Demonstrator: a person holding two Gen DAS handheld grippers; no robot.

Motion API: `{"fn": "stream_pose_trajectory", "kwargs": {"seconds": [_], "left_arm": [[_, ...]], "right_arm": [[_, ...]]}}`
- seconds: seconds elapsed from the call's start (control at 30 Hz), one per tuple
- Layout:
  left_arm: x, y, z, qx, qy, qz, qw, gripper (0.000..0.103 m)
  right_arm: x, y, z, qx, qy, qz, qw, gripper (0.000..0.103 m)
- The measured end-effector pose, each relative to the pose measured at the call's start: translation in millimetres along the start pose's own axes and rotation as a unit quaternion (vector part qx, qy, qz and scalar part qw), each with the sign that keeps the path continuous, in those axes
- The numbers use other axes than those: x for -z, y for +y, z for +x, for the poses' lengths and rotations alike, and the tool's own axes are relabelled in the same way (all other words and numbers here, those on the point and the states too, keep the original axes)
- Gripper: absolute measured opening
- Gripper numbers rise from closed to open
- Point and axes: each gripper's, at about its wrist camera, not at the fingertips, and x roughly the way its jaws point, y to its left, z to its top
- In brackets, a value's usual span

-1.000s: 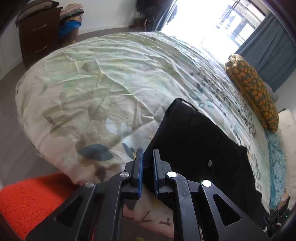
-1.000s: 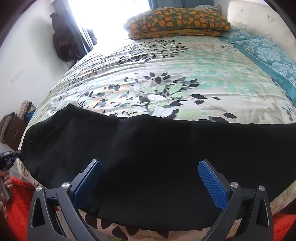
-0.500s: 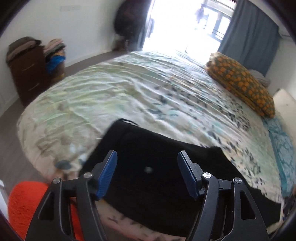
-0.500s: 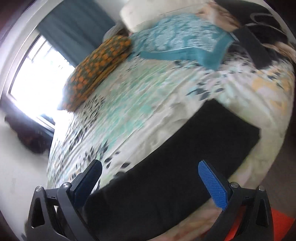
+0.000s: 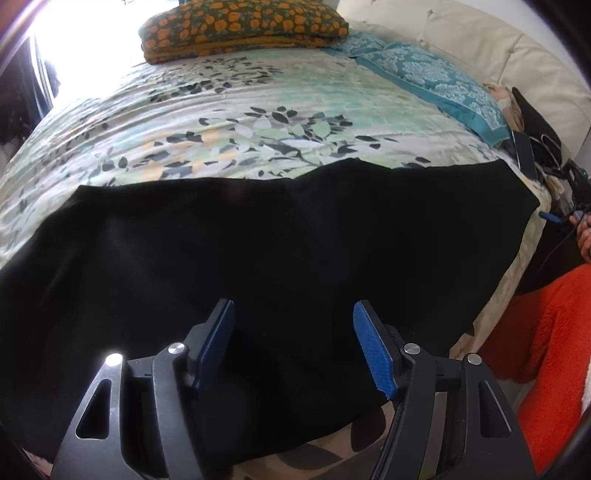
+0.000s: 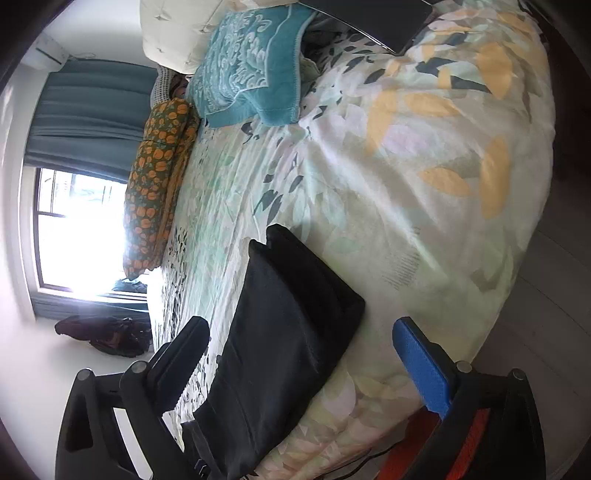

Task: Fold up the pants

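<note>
Black pants (image 5: pixel 280 251) lie flat in a long strip along the near edge of a bed with a leaf-print cover (image 5: pixel 236 110). My left gripper (image 5: pixel 293 343) is open and empty, just above the middle of the strip. In the right wrist view the pants (image 6: pixel 288 325) run away lengthwise, their leg end toward the pillows. My right gripper (image 6: pixel 306 362) is open and empty, its jaws wide to either side of the pants' end. The right gripper's blue tip (image 5: pixel 552 218) shows past the bed's right edge.
An orange-patterned pillow (image 5: pixel 240 29) and a teal blanket (image 5: pixel 432 74) lie at the head of the bed. Dark items and cables (image 5: pixel 535 147) sit at the bed's right corner. An orange rug (image 5: pixel 554 350) lies on the floor. A bright window (image 6: pixel 81 229) is beyond.
My left gripper opened, let go of the pants' corner and swung to face the strip's middle. My right gripper, open throughout, moved to the pants' far end and rolled sideways.
</note>
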Motion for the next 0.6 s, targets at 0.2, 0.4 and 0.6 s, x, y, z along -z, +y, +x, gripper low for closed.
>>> {"fn": "stream_pose_trajectory", "kwargs": {"seconds": [0.2, 0.4, 0.6], "left_arm": [[5.0, 0.4, -4.9, -0.015, 0.005, 0.000, 0.9999, 0.069], [6.4, 1.5, -4.7, -0.021, 0.010, -0.008, 0.9997, 0.069], [10.5, 2.3, -11.4, -0.021, 0.007, -0.008, 0.9997, 0.069]], "right_arm": [[6.9, 25.9, 11.0, 0.084, 0.034, -0.090, 0.992, 0.076], [23.2, 96.1, 48.0, 0.196, 0.046, -0.339, 0.919, 0.061], [19.1, 90.9, 83.2, 0.270, 0.092, -0.395, 0.873, 0.012]]}}
